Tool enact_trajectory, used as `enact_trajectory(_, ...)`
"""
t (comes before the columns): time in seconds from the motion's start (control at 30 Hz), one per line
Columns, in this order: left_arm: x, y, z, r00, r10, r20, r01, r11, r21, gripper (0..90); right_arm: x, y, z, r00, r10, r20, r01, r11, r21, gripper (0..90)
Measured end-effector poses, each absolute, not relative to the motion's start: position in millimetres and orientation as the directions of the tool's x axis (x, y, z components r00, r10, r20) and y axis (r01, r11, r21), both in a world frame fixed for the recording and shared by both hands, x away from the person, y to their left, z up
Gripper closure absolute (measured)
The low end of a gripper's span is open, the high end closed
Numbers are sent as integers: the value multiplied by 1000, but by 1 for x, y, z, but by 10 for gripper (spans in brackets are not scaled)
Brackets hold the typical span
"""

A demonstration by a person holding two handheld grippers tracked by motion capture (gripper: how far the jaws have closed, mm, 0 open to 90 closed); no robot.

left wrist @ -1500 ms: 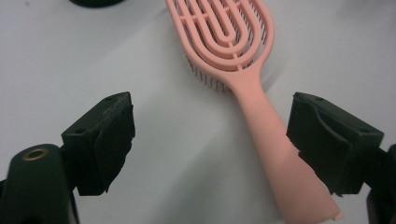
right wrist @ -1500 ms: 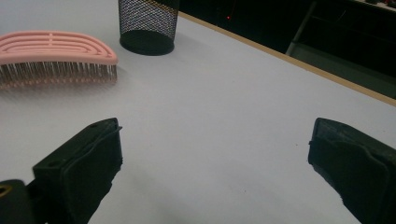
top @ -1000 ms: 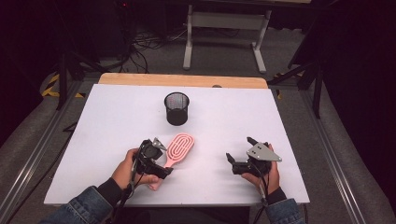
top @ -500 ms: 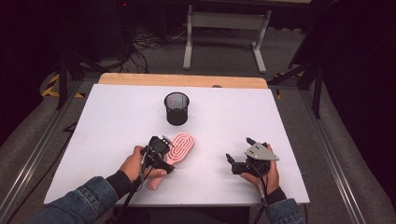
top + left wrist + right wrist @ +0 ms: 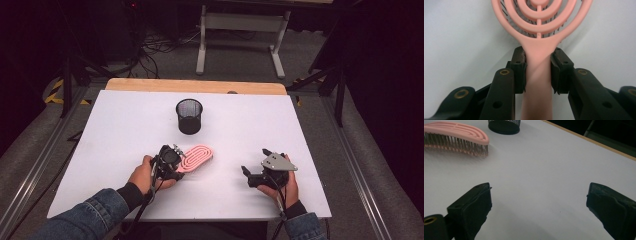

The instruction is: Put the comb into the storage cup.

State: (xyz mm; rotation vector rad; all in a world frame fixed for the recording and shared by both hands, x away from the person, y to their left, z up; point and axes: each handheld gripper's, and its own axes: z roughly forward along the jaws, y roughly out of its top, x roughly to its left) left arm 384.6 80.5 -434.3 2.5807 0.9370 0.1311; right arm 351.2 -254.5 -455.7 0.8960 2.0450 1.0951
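Our left hand-held gripper (image 5: pixel 538 72) pinches the pink hairbrush (image 5: pixel 538 30) by its narrow neck; it could swivel. The right hand-held gripper (image 5: pixel 539 205) idles open.

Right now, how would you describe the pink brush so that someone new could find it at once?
Start from the white table and find the black mesh cup near its middle. Just in front of the cup, the pink brush lies bristles down, its handle clamped in the left gripper. It is the table's one pink thing, with concentric loops.
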Motion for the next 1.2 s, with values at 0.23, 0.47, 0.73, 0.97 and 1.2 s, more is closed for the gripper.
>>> enact_trajectory(0.23, 381, 85, -437, 808, 590, -7, 534, -726, 433, 698, 351, -254, -457, -570, 793, -214, 267, 426, 865, 66)
enact_trajectory(0.47, 378, 89, -439, 815, 579, 36, 496, -729, 472, 703, 351, -252, -457, -581, 785, -215, 261, 429, 865, 66)
enact_trajectory(0.73, 375, 101, -440, 802, 590, 96, 451, -703, 551, 707, 351, -251, -458, -588, 780, -215, 265, 437, 860, 66)
enact_trajectory(0.97, 371, 105, -439, 792, 597, 124, 414, -676, 610, 709, 351, -249, -457, -591, 777, -218, 256, 436, 863, 68)
enact_trajectory(1.2, 369, 105, -443, 785, 600, 151, 382, -661, 646, 712, 353, -243, -451, -603, 781, -164, 246, 377, 893, 62)
